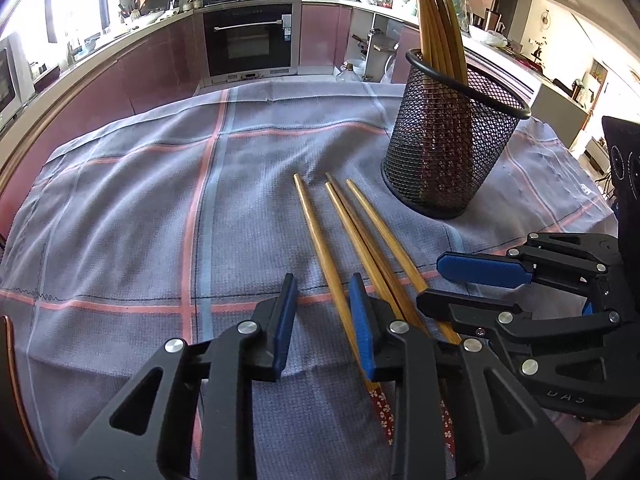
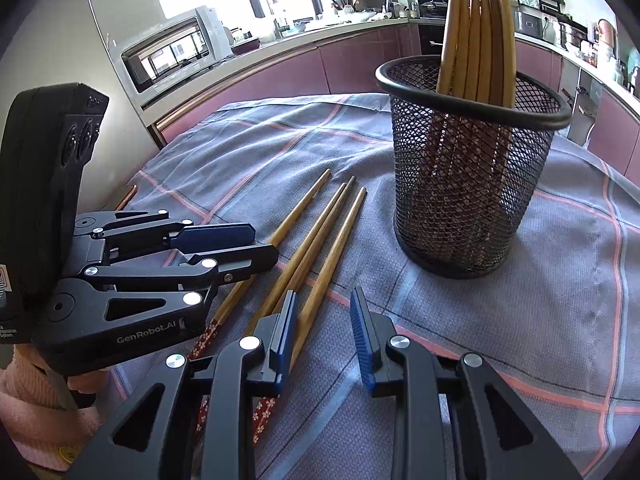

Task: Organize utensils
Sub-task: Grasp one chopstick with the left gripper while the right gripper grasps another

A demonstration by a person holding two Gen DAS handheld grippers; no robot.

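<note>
From the left wrist, the left gripper (image 1: 324,320) stands parted, empty, over a checked cloth (image 1: 140,208); four loose chopsticks (image 1: 360,240) lie near its front edge, beside the mesh holder (image 1: 452,140). From the right wrist, the right gripper (image 2: 324,334) likewise gapes, gripping nothing.

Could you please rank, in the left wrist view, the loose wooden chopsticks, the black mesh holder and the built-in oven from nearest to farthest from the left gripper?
1. Loose wooden chopsticks, lying by the left gripper.
2. Black mesh holder, right of centre.
3. Built-in oven, far back.
</note>
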